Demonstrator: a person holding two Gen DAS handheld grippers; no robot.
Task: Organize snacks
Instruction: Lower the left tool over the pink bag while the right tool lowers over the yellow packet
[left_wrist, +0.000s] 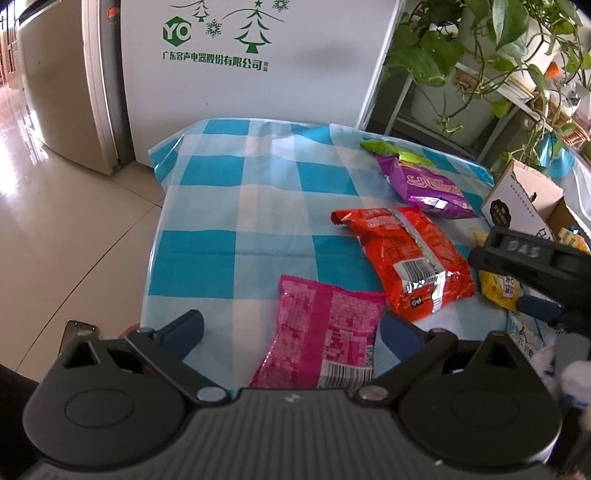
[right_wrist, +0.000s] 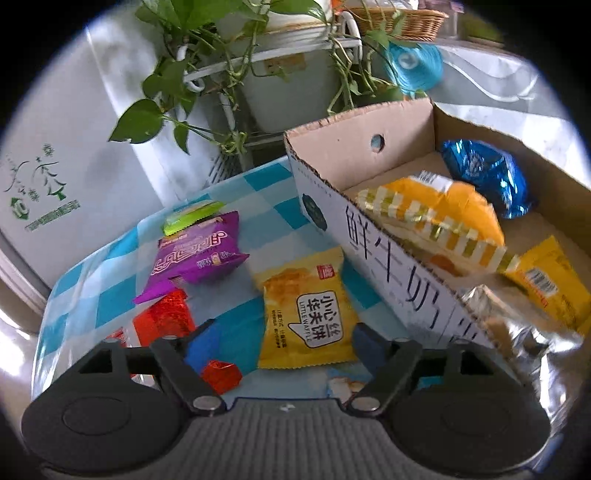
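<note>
My left gripper (left_wrist: 291, 332) is open low over a table with a blue-and-white check cloth (left_wrist: 240, 206). A pink snack packet (left_wrist: 325, 332) lies flat between its fingers, and nothing presses on it. Beyond it lie a red packet (left_wrist: 402, 258), a purple packet (left_wrist: 428, 184) and a green packet (left_wrist: 395, 151). My right gripper (right_wrist: 284, 336) is open around a yellow waffle packet (right_wrist: 303, 306) that lies on the cloth. To its right stands an open cardboard box (right_wrist: 369, 236) holding a blue packet (right_wrist: 484, 177), an orange packet (right_wrist: 436, 214), a yellow packet (right_wrist: 550, 280) and a silver packet (right_wrist: 517, 325).
A white appliance with green print (left_wrist: 258, 92) stands behind the table. Potted vines on a white rack (right_wrist: 229, 74) crowd the back right. The table's left edge drops to a glossy tiled floor (left_wrist: 55, 206). A small red wrapper (right_wrist: 221, 374) lies by my right gripper's left finger.
</note>
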